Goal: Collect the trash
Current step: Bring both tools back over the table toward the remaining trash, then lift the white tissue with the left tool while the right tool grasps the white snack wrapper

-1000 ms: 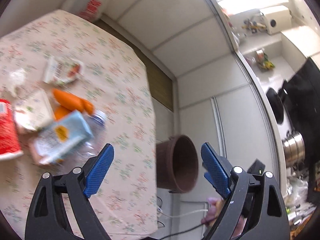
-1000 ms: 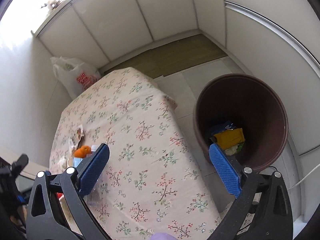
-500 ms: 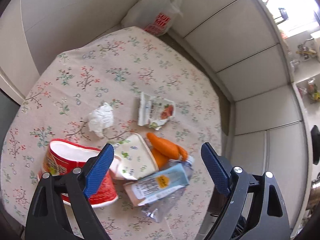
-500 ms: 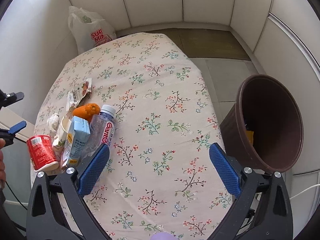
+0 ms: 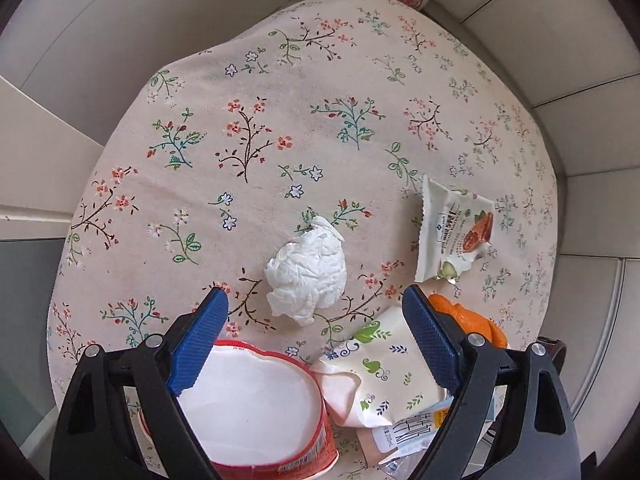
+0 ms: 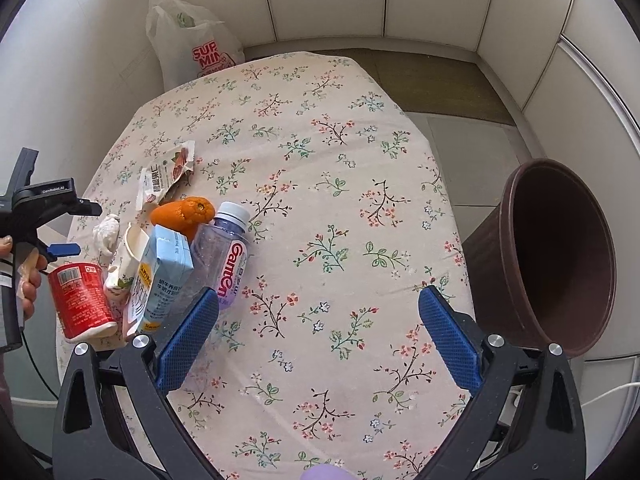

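Note:
Trash lies at the left of the floral table (image 6: 320, 160). A crumpled white tissue (image 5: 308, 276) lies just ahead of my open, empty left gripper (image 5: 316, 320). Below it stand a red paper cup (image 5: 256, 408) and a floral paper wrapper (image 5: 380, 368), with orange peel (image 5: 468, 320) and a torn snack packet (image 5: 452, 232) to the right. In the right wrist view the cup (image 6: 80, 300), a blue milk carton (image 6: 160, 276), a clear bottle (image 6: 220, 256), the peel (image 6: 182, 212) and the packet (image 6: 168, 172) show. My right gripper (image 6: 316, 340) is open and empty above the table. A brown bin (image 6: 560, 252) stands at the right.
A white plastic shopping bag (image 6: 192, 48) leans against the wall behind the table. White panelled walls enclose the table on the left and back. A doormat (image 6: 432, 76) lies on the floor beyond the table, left of the bin side.
My left gripper swung from the bin side to above the trash pile and closed in on the tissue. My right gripper turned from the bin toward the table.

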